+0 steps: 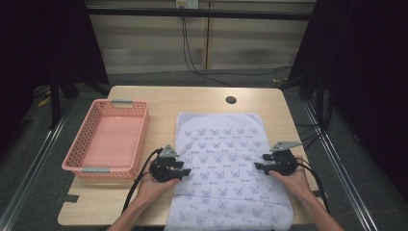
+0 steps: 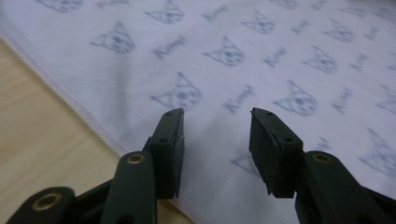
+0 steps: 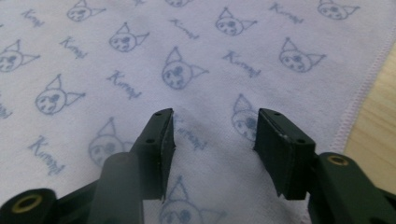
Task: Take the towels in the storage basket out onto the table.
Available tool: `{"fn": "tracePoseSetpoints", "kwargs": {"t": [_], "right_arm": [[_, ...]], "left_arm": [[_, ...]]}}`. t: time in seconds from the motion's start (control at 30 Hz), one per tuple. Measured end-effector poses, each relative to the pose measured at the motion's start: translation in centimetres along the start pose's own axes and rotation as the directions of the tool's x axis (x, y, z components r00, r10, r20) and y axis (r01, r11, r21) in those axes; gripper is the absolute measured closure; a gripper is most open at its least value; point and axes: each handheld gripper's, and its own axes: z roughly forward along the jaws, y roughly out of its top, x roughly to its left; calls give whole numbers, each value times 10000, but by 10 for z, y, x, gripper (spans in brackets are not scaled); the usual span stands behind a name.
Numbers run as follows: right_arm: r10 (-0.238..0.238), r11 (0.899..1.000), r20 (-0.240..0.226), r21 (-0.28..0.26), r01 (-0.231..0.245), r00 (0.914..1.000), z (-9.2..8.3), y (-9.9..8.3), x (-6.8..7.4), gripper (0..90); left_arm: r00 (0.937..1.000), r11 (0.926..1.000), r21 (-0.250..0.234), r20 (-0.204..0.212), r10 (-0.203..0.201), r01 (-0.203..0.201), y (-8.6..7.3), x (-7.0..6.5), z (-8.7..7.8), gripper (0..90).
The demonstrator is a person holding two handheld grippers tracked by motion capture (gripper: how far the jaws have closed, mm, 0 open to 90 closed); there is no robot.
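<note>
Both grippers — left gripper point(image 1: 185, 172), right gripper point(image 1: 260, 166) — hover part-open, apparently untouching, over the white cat-printed towel point(image 1: 226, 159); next, pinching its side edges to fold.

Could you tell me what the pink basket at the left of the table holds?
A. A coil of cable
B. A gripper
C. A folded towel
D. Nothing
D: the high view shows the basket's bare pink floor, while the towel lies spread flat on the table beside it.

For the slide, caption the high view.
Two open hand-held grippers meet a cat-print towel beside a pink basket.
</note>
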Motion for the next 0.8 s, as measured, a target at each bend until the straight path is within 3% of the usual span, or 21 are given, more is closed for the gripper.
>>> {"fn": "tracePoseSetpoints", "kwargs": {"t": [0.07,0.17,0.2,0.23,0.33,0.5,0.63,0.67,0.73,0.8], "right_arm": [[25,10000,137,-13,-25,9999,0,0,-1,531],[-49,10000,215,6,49,9998,-3,-2,0,594],[22,10000,261,78,-24,9997,-5,-4,0,648],[-52,9999,95,101,51,9999,-9,-7,1,721],[-144,9996,-151,224,147,9998,-19,-15,11,801],[66,9992,-487,395,-47,9988,-36,-32,28,807],[-100,9987,-816,491,140,9966,-44,-39,36,803],[6,9982,-833,592,44,9965,-45,-40,38,804],[0,9980,-1008,632,64,9949,-47,-42,42,804],[0,9980,-1119,633,72,9937,-48,-43,45,804]], "left_arm": [[9999,10000,-18,93,72,-71,1,2,3,571],[9998,9999,-12,143,100,-99,0,5,1,726],[9994,9995,74,131,311,-312,-2,7,-1,726],[9990,9993,65,256,371,-373,-3,8,-1,811],[9983,9993,210,501,312,-323,-4,7,-3,856],[9936,9967,529,989,554,-609,-12,-9,-11,865],[9924,9956,708,1109,532,-612,-20,-18,-20,865],[9923,9954,834,1181,363,-464,-24,-24,-25,865],[9913,9921,986,1136,663,-777,-30,-33,-31,864],[9906,9924,1031,1257,534,-666,-33,-36,-34,864]]}}
